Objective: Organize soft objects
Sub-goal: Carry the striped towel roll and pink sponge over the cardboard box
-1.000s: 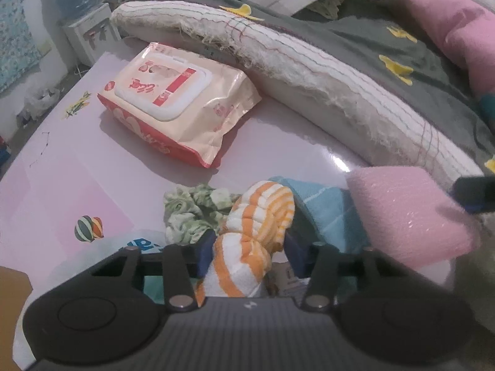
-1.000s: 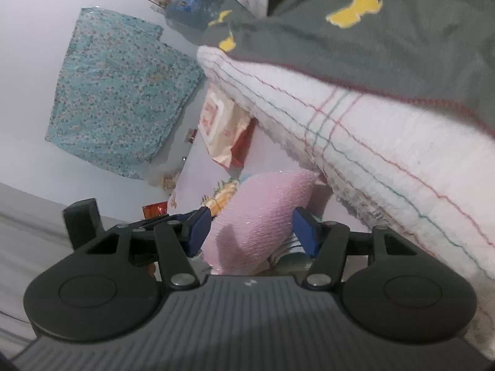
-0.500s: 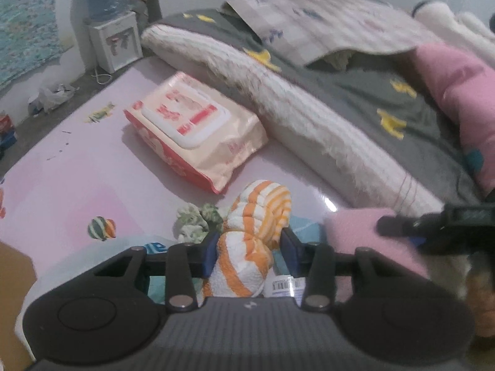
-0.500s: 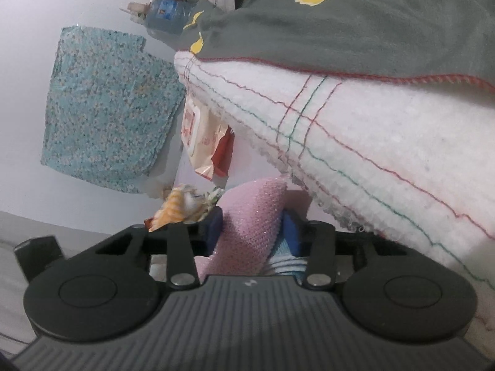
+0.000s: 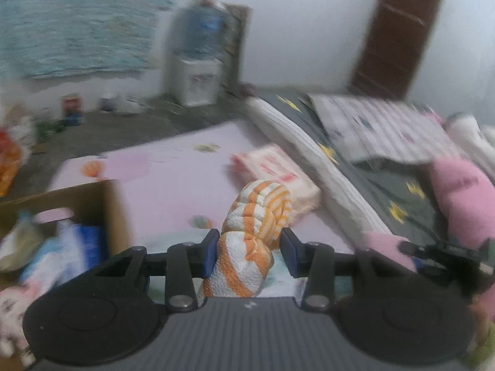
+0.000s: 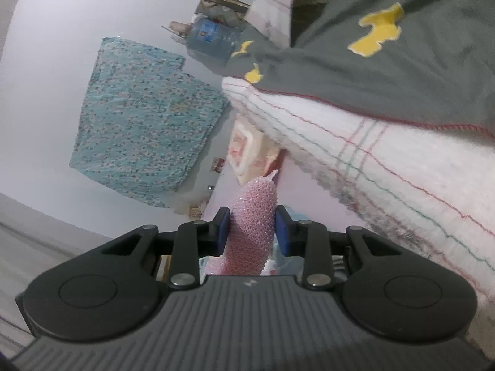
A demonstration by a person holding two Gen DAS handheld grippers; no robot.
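Left claw (image 5: 250, 253) pinches the orange-and-white striped cloth roll (image 5: 252, 241); right claw (image 6: 252, 232) squeezes the pink textured sponge (image 6: 252, 225). Brown cardboard box (image 5: 105, 198) at nine o'clock: a fast swing could shake either loose.

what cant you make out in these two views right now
- Cardboard box contents, left wrist view: motion blur smears them, and the frame edge cuts the box.
- Lower end of the striped cloth, left wrist view: hidden behind the left gripper body.
- Base of the pink sponge, right wrist view: hidden behind the right gripper body.
- Print on the wipes pack: blurred in the left view, too small in the right.
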